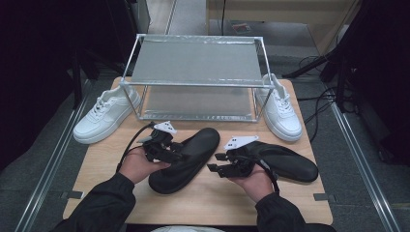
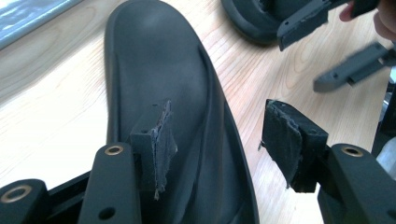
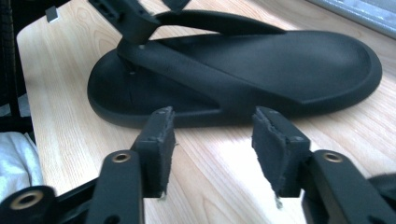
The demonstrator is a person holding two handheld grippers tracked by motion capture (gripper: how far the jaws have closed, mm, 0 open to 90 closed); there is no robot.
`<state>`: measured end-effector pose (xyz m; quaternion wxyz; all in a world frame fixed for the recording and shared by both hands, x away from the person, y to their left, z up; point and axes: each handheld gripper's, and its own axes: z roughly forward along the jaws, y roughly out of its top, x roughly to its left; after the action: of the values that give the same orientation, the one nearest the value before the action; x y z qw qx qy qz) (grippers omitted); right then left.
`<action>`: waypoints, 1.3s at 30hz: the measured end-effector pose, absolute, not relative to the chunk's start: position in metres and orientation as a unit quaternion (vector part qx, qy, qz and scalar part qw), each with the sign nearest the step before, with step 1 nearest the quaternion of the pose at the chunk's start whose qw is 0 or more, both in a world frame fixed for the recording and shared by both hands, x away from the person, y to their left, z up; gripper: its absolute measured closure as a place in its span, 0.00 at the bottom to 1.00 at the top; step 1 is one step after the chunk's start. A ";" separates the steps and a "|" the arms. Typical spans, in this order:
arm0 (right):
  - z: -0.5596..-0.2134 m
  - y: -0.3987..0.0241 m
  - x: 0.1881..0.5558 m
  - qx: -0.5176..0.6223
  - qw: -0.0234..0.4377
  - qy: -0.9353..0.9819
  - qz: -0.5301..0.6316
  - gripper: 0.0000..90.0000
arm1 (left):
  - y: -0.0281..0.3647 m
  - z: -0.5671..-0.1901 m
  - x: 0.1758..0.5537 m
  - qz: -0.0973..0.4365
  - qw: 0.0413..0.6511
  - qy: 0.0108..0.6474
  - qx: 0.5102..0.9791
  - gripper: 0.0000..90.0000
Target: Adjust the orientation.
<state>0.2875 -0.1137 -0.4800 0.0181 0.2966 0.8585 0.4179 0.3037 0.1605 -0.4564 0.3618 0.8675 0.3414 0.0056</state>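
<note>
Two black sandals lie on the wooden table (image 1: 217,198). The left sandal (image 1: 203,142) points toward the rack, and my left gripper (image 1: 181,154) hovers at its left side, open. In the left gripper view its jaws (image 2: 219,126) straddle the sandal's (image 2: 159,74) right rim, one pad above the footbed and one above the table, neither pressing. My right gripper (image 1: 215,162) sits in front of the right sandal (image 1: 290,162) and points left. It is open, with bare table between its pads (image 3: 212,130) and the left sandal's (image 3: 261,70) side just beyond.
A two-shelf metal rack (image 1: 196,63) stands at the back of the table. A white sneaker (image 1: 104,116) lies at its left end and another white sneaker (image 1: 280,111) at its right. The right gripper (image 2: 299,63) and right sandal (image 2: 252,18) show in the left gripper view.
</note>
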 end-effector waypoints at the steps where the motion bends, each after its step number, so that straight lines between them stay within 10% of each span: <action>1: -0.480 -0.112 0.289 0.295 0.017 0.858 0.420 0.58 | 0.164 -0.456 0.302 0.008 0.362 0.345 0.866 0.48; 15: -0.480 -0.100 0.308 0.287 0.044 0.860 0.421 0.83 | 0.197 -0.464 0.265 0.017 0.368 0.380 0.848 0.64; 23: -0.486 -0.093 0.319 0.289 0.032 0.864 0.410 1.00 | 0.198 -0.473 0.249 -0.001 0.354 0.381 0.854 0.90; 39: -0.500 -0.081 0.345 0.294 0.052 0.868 0.397 1.00 | 0.182 -0.499 0.258 -0.014 0.319 0.377 0.869 0.98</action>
<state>0.3451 -0.0808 -0.5005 0.0517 0.2940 0.8678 0.3972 0.2580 0.1818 -0.4989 0.3195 0.8692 0.3771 -0.0136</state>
